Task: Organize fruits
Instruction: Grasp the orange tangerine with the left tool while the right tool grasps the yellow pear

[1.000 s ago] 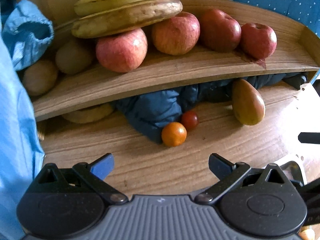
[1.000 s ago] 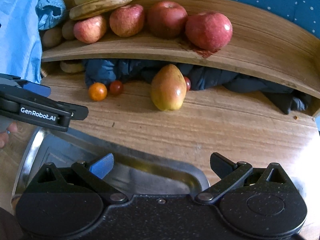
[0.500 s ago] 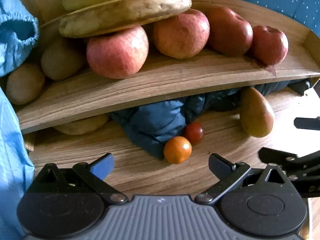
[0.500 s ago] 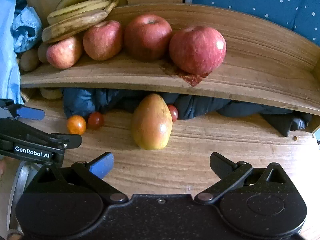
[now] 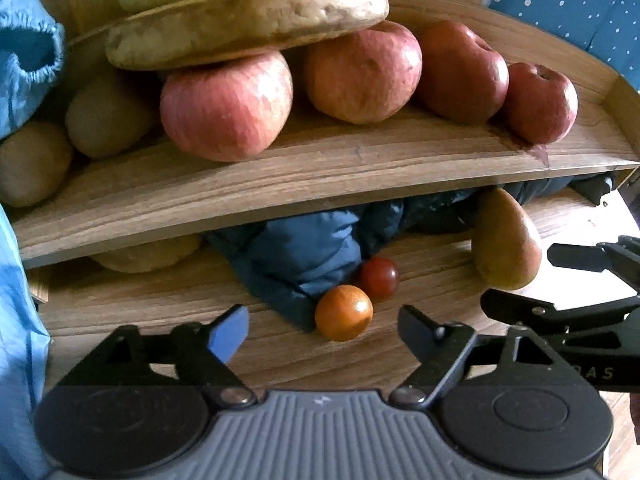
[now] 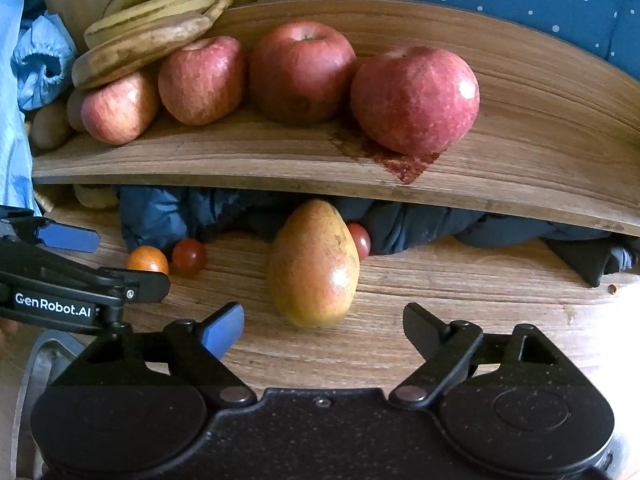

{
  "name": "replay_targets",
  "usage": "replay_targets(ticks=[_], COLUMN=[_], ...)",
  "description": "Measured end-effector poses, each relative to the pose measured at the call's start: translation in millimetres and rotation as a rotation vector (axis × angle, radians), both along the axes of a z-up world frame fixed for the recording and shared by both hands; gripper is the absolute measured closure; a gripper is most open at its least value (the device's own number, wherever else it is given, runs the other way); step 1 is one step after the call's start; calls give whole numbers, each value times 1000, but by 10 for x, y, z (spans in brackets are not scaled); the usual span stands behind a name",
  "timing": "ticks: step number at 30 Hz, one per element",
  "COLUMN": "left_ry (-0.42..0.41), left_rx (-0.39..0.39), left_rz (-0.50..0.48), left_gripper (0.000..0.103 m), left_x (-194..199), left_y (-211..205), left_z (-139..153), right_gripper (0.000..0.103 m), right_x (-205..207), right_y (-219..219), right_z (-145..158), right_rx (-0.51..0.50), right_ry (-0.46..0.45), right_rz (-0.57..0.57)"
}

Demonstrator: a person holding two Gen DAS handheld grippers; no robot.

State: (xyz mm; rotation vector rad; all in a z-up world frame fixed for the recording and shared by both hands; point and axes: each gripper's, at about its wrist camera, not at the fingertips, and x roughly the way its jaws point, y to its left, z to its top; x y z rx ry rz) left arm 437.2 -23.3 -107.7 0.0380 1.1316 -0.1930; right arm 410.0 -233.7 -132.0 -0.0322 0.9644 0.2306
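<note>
Over the last second we have brought both tools in toward the shelf, and the fruit now fills far more of each view. The metal tray that sat under the right gripper (image 6: 322,322) a second ago has slid almost out of its view; only a sliver of rim (image 6: 34,364) shows at the near left.

The left gripper (image 5: 322,330) now sits just short of the orange cherry tomato (image 5: 343,312), which lies on the wooden surface (image 5: 160,300) between its fingers and slightly ahead of them, touching a dark red tomato (image 5: 379,278) behind it and the edge of the blue cloth (image 5: 304,248). The right gripper has lined up on the pear (image 6: 314,264), which lies under the front edge of the shelf (image 6: 280,156), with a second red tomato (image 6: 360,240) tucked against its far right side.

Both sets of jaws stand wide apart and hold nothing. The apples (image 6: 414,98) and bananas (image 6: 148,28) rest up on the shelf.

We judge that the approach is nearly finished and two pickups are about to start: tomato on the left, pear on the right. The tomato is small and round, so it may roll away as the jaws close.
</note>
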Motion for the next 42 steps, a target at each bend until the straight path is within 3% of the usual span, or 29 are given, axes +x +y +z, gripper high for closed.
replay_targets(ticks=[5, 8, 15, 24, 27, 32, 42], left_ry=[9, 12, 16, 17, 15, 12, 17], left_rx=[-14, -18, -10, -8, -11, -24, -26], left_rz=[-8, -9, -7, -4, -6, -13, -17], left_gripper=[43, 47, 52, 56, 58, 69, 70], left_x=[11, 14, 39, 69, 59, 25, -47], left_y=[-26, -41, -67, -76, -58, -47, -43], left_z=[1, -16, -47, -55, -55, -35, -29], right_gripper=[23, 28, 39, 42, 49, 50, 51], right_x=[65, 102, 177, 269, 278, 270, 107], right_y=[63, 92, 154, 211, 193, 182, 62], right_z=[-47, -68, -112, -169, -169, -172, -164], right_rx=[-7, -8, -2, 19, 22, 32, 74], right_ry=[-1, -5, -8, -12, -17, -20, -25], right_rz=[10, 10, 16, -4, -13, -20, -8])
